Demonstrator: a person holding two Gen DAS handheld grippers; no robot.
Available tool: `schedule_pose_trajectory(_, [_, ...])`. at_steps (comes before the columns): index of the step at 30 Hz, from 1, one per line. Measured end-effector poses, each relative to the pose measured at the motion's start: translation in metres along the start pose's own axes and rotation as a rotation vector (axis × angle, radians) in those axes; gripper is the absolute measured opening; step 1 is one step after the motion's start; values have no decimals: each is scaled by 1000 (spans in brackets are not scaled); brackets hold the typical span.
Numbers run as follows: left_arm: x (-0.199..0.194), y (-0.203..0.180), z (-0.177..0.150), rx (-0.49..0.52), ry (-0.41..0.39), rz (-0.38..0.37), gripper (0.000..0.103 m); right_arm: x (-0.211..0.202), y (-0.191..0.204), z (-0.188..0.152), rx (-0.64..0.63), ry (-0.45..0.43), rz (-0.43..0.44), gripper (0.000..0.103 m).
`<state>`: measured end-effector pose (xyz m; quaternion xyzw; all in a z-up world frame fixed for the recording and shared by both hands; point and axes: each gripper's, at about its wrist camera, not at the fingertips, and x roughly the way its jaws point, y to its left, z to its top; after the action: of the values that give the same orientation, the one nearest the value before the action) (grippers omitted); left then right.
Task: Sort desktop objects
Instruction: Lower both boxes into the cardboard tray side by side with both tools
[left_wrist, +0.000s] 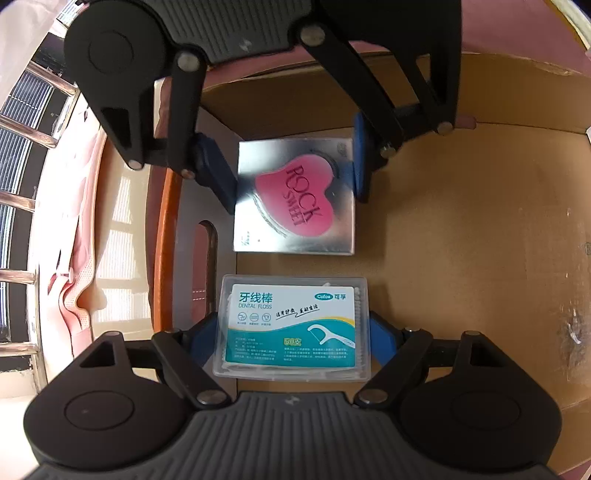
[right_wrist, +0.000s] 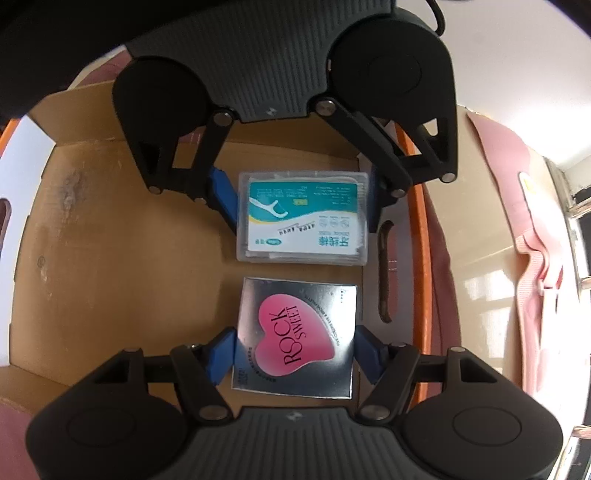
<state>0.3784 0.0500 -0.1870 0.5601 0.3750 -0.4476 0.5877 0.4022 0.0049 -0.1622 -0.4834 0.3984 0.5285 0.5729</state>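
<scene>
Hand-held gripper (left_wrist: 295, 341) pads hiding floss box (left_wrist: 293, 326) sides

The cardboard box (left_wrist: 461, 221) floor is bare on the right; the floss box (left_wrist: 293, 326) and silver tin (left_wrist: 295, 195) crowd its left wall.

Left gripper (left_wrist: 293, 343) and right gripper (right_wrist: 293, 354) nose-down, face to face, fingers (left_wrist: 380, 332) each clamped on a held item.
</scene>
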Motion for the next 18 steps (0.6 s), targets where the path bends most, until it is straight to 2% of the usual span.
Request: schedule_pose_trajectory(18, [2, 10, -4, -49, -32, -97, 82, 6, 9, -9, -4, -7, 49, 67])
